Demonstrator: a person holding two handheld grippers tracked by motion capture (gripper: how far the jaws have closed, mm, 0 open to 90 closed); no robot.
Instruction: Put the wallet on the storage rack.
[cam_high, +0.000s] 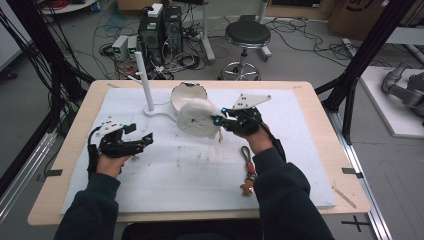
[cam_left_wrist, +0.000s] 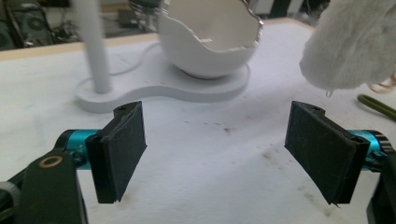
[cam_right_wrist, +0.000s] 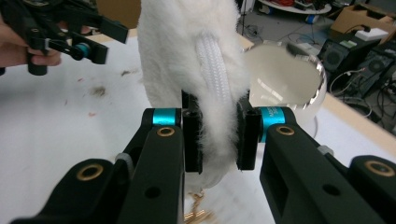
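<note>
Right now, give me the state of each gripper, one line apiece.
Left gripper: open, nothing between its jaws, above the white mat.
Right gripper: shut on the white fluffy pouch, lifted off the mat.

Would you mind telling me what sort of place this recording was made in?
Most likely a robotics lab or workshop: desktop computers and loose cables lie on the floor behind the table, beside a round stool and black frame posts.
</note>
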